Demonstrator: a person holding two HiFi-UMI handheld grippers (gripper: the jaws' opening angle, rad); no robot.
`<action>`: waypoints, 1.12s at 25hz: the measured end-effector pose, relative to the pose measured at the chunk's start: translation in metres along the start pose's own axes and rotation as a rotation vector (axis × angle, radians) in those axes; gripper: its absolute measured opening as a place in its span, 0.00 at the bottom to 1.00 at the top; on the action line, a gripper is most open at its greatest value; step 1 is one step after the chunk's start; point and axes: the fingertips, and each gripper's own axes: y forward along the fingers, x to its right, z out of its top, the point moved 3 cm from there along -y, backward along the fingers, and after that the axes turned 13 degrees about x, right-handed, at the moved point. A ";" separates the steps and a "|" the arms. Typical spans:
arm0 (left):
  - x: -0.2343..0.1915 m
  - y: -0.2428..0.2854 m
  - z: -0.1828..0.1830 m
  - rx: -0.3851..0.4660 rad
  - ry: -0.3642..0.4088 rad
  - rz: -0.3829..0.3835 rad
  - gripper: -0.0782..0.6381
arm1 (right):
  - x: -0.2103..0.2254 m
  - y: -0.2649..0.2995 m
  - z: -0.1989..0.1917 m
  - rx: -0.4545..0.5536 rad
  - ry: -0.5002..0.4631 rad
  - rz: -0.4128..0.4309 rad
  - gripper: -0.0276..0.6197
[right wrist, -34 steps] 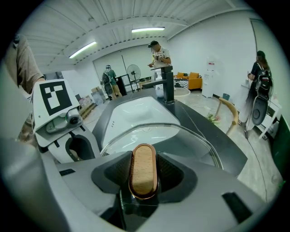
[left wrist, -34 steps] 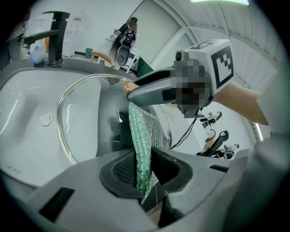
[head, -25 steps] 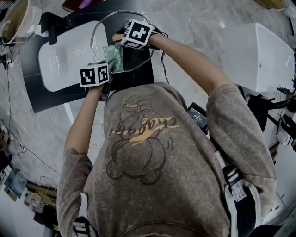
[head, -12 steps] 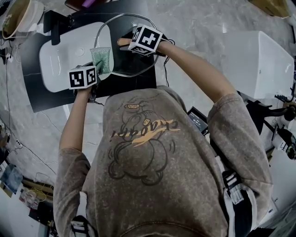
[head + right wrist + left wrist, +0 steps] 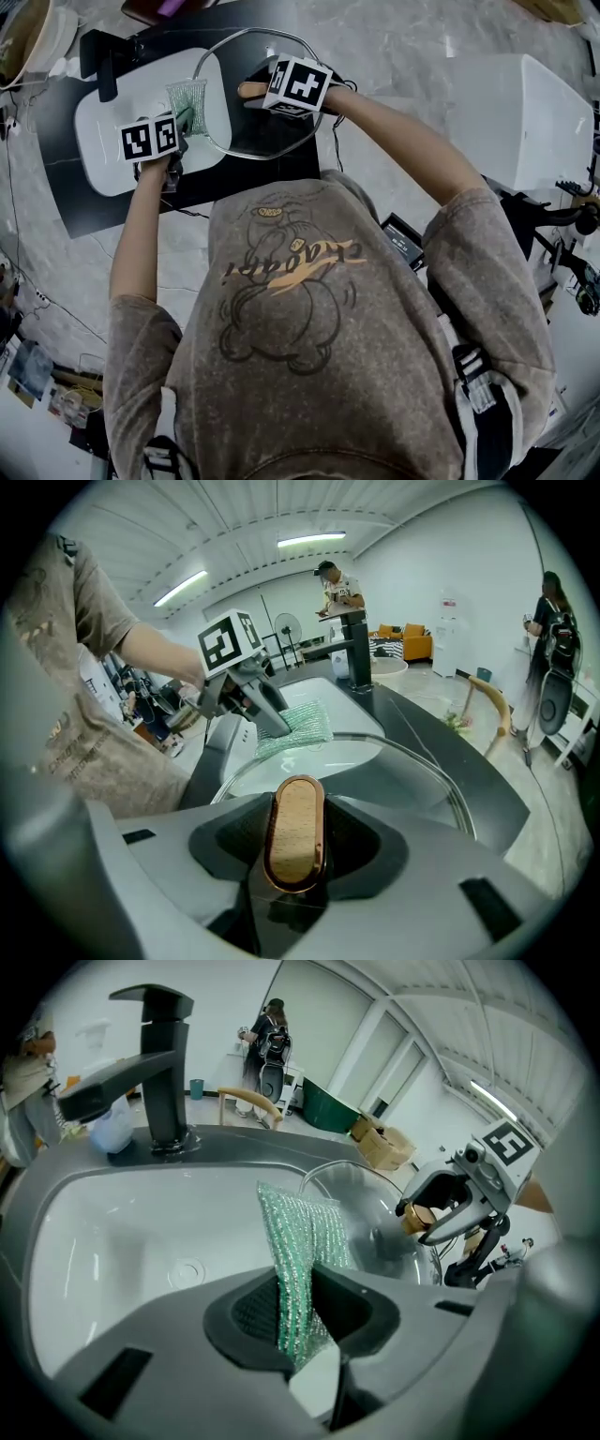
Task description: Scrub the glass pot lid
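The glass pot lid with a metal rim is held tilted over the sink's right end. Its wooden handle is pinched between the jaws of my right gripper, which shows in the head view under its marker cube. My left gripper is shut on a green glittery scrub cloth. In the head view the cloth hangs at the lid's left rim, over the white basin, with the left gripper just below it. Whether the cloth touches the rim I cannot tell.
A black faucet stands behind the white sink basin, which is set in a black counter. A white box-shaped unit stands at the right. A bowl sits at the far left. People stand in the background of both gripper views.
My left gripper has carried the cloth leftwards, from over the lid's middle to its left rim above the basin. The lid and the right gripper have barely shifted.
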 end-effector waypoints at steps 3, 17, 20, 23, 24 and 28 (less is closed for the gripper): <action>-0.004 0.007 0.012 -0.030 0.034 -0.019 0.24 | 0.000 0.000 0.000 0.001 0.001 0.003 0.34; -0.009 0.046 0.066 -0.090 0.114 -0.069 0.24 | 0.002 0.003 -0.001 -0.016 -0.052 -0.005 0.34; -0.006 0.055 0.076 -0.096 0.124 -0.074 0.24 | 0.000 0.001 -0.001 -0.015 -0.044 -0.004 0.34; -0.002 0.065 0.084 -0.106 0.140 -0.078 0.24 | -0.001 0.002 -0.002 -0.006 -0.037 0.000 0.34; 0.000 0.068 0.087 -0.111 0.145 -0.081 0.24 | -0.001 0.002 -0.003 -0.005 -0.034 0.002 0.34; 0.011 0.080 0.098 -0.141 0.170 -0.097 0.24 | -0.002 0.000 -0.005 -0.019 -0.027 0.004 0.34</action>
